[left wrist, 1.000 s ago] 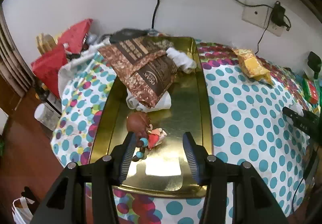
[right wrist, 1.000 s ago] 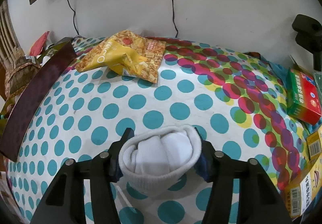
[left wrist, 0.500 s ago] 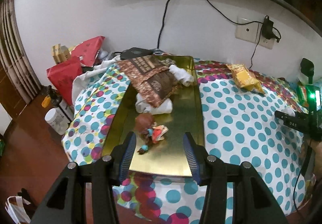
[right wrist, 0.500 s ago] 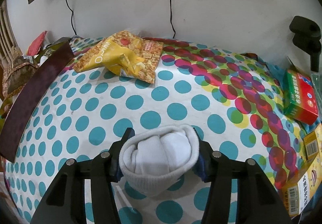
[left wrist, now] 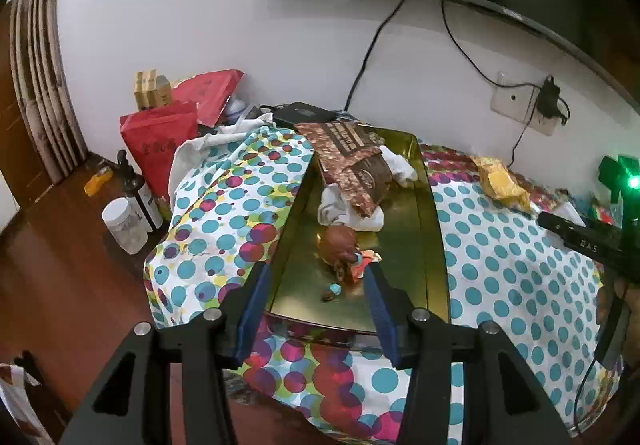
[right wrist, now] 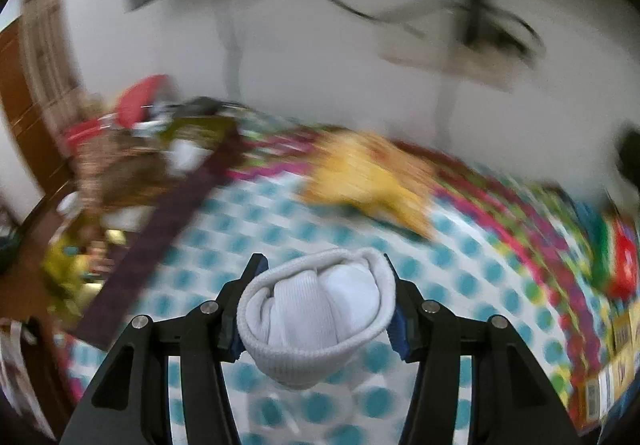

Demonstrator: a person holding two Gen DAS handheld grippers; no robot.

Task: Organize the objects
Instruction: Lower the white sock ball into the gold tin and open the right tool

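A gold tray (left wrist: 430, 245) lies on the polka-dot table cloth. It holds a brown snack bag (left wrist: 352, 161), white socks (left wrist: 348, 211) and a small brown-haired doll (left wrist: 344, 251). My left gripper (left wrist: 316, 309) is open and empty, above the tray's near edge. My right gripper (right wrist: 322, 301) is shut on a rolled white sock (right wrist: 316, 313), held above the cloth. The right wrist view is blurred; the tray (right wrist: 168, 221) shows at its left. The right gripper's body (left wrist: 588, 245) shows at the right in the left wrist view.
A yellow snack bag (left wrist: 500, 181) lies on the cloth right of the tray. Red bags (left wrist: 164, 141) and bottles (left wrist: 124, 225) stand on the floor at the left. Boxes (right wrist: 616, 257) lie at the table's right. A TV and wall socket are behind.
My left gripper has pulled back and up from the tray, still open. My right gripper has lifted and swung left with the sock, blurring its view.
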